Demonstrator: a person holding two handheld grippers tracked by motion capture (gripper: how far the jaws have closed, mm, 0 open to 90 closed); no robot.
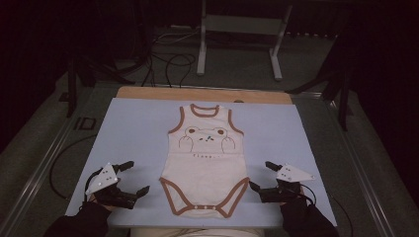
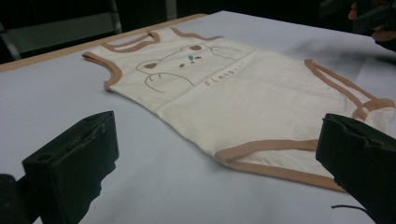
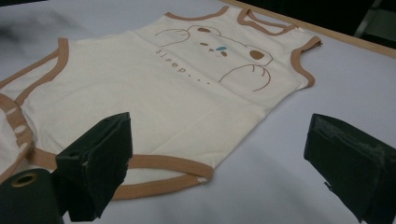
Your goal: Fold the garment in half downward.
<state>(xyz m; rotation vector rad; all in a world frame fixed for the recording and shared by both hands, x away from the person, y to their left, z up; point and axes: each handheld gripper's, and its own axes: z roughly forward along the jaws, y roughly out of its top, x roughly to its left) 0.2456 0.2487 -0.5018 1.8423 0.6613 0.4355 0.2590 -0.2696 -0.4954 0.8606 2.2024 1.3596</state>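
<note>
Dark floor and trailing cables surrounded the table, whose pale blue mat (image 1: 128,128) carried a cream baby bodysuit (image 1: 205,158) laid flat in the middle. Its long axis ran away from the person, neck far, snap end near. The left gripper (image 1: 132,177) sat just off the garment's near left corner, the right gripper (image 1: 262,175) just off the near right, both about equally close. Each had its jaws spread wide, nothing between them, angled inward toward the leg hems. Both forearms lay low over the near edge, mirrored.
</note>
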